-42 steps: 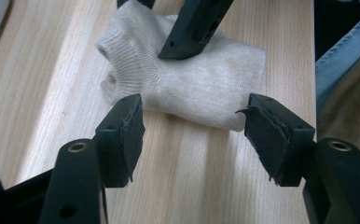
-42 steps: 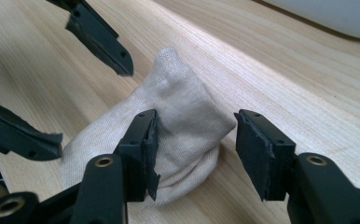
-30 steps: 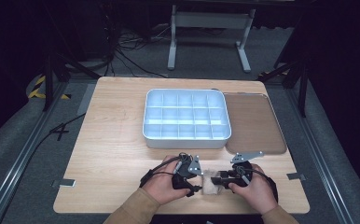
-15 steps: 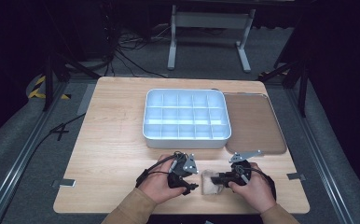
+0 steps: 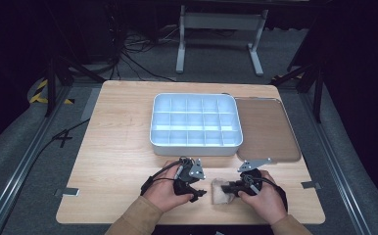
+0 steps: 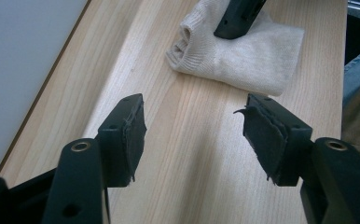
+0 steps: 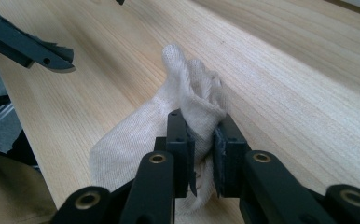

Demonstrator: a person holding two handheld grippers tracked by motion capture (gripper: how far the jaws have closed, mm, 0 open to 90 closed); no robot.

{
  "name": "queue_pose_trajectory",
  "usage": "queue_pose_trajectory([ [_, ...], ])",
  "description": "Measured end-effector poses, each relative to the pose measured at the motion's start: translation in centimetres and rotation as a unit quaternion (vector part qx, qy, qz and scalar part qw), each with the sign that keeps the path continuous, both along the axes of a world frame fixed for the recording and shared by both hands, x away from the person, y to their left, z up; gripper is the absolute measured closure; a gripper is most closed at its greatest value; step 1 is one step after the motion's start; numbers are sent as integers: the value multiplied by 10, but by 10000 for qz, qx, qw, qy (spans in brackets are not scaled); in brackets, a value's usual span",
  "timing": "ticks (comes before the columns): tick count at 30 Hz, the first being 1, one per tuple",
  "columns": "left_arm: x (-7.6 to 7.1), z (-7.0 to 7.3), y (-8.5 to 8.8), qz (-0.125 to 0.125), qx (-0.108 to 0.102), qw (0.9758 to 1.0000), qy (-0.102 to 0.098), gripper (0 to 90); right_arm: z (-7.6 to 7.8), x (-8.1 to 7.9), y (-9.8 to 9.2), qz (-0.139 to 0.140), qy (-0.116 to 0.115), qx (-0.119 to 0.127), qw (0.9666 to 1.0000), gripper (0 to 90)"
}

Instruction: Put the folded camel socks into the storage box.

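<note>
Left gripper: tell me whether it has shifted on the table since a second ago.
Yes, slightly. In the high view the left gripper has drawn back left from the beige sock, judged against the white compartment tray; its jaws stand open.

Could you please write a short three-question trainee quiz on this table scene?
1. True or false: the right gripper has its jaws pinched on the beige sock.
2. The left gripper is: A open, B shut on the sock.
3. What lies right of the white compartment tray in the high view?

Key: 1 true; its jaws have just been closing on the fabric. 2 A. 3 a brown tray.
</note>
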State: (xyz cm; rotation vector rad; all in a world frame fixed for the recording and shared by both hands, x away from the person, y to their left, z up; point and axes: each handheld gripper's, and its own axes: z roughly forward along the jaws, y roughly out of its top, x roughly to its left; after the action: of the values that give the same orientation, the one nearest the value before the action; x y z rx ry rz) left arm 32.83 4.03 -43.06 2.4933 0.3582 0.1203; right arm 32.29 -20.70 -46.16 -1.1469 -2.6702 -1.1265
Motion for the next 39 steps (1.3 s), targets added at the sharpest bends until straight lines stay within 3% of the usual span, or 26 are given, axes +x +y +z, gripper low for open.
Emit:
queue_pose_trajectory([
  [7,1,0,2,51,-86,10000,-5,396,6,-1,3,30,-70,-103,9999,796],
  [16,4,6,9,86,-30,9999,-50,396,17,-2,3,35,10,-3,10000,797],
  [26,3,13,24,284,-26,9996,-64,396,41,-1,0,25,-129,-29,9999,796],
  [39,3,15,29,311,-55,9995,-64,403,55,5,-7,-107,-243,28,9996,796],
])
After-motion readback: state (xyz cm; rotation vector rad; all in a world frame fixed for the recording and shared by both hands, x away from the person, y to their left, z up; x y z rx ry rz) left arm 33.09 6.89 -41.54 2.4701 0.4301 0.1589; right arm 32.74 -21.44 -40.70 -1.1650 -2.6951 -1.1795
